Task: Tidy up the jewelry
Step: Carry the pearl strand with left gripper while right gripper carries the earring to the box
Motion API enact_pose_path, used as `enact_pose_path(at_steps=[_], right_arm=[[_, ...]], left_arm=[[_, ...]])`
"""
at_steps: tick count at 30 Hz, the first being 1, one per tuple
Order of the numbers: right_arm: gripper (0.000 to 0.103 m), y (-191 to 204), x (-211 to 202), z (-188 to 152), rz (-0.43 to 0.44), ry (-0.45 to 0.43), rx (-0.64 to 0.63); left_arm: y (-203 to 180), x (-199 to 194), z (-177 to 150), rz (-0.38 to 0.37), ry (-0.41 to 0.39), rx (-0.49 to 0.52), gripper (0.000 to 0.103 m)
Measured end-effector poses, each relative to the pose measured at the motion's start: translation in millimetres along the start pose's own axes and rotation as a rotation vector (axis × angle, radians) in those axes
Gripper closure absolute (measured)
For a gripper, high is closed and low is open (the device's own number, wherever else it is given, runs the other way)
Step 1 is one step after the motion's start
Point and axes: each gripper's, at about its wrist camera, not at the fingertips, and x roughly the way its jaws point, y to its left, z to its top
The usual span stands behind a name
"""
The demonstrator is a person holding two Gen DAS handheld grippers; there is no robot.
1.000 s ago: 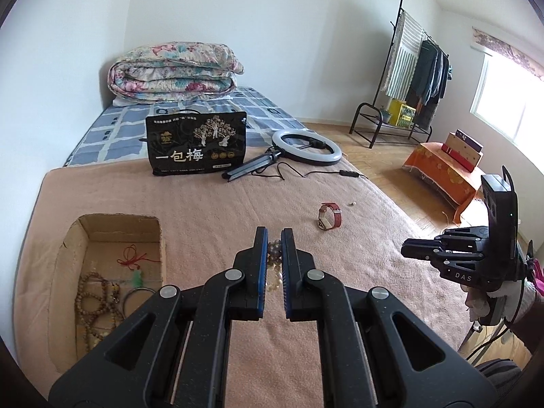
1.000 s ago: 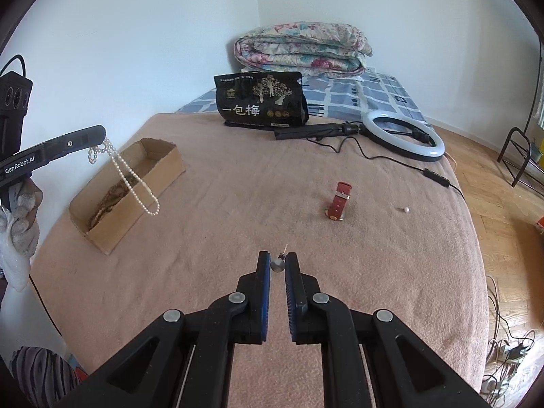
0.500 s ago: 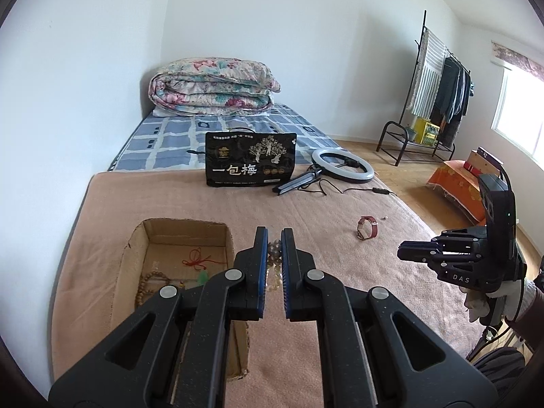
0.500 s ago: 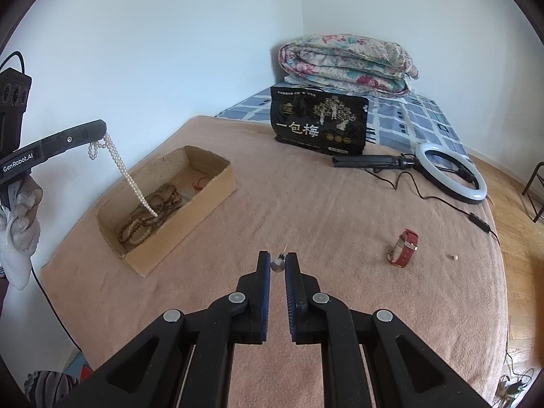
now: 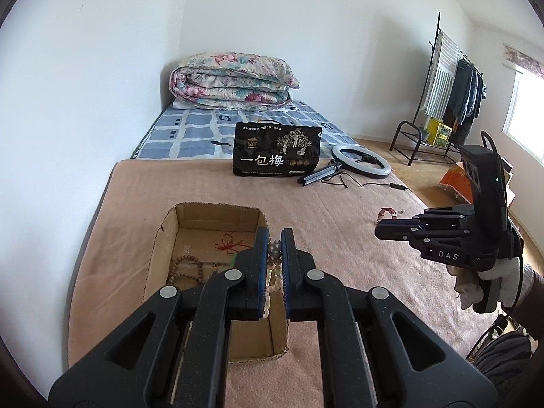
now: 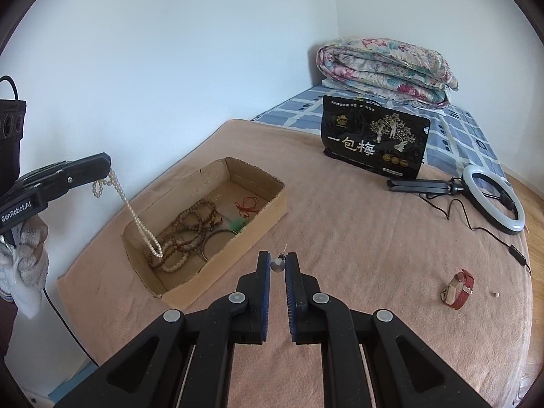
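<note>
The left hand-held gripper [image 6: 109, 167] pinches a pearl necklace [image 6: 141, 219] that hangs down over the cardboard box [image 6: 261, 219], while the right hand-held gripper [image 6: 277, 265], just beside the box, squeezes a small silver bead earring [image 6: 277, 265].

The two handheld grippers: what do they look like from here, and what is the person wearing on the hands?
Both are matte black two-finger tools with blue pads and silver pivot rivets. The left gripper reads "GenRobot.AI" in white along its side; the right gripper reads "DAS" and carries a black camera block with a thin cable loop on top. Each hand wears a white knit glove; a dark sleeve shows behind the right one.
</note>
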Motion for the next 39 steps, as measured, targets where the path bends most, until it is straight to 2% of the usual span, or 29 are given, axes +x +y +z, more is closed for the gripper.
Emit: enact_pose_path(at_steps=[16, 39], right_arm=[[0.097, 34.6, 66.0, 40.9, 0.057, 0.031, -0.039], [0.096, 60.4, 127.8, 53.0, 0.07, 0.099, -0.078]], left_arm=[[8.3, 21.6, -17.3, -0.004, 0.043, -0.01, 0.098], [17.2, 53.0, -52.5, 0.039, 0.138, -0.01, 0.098]])
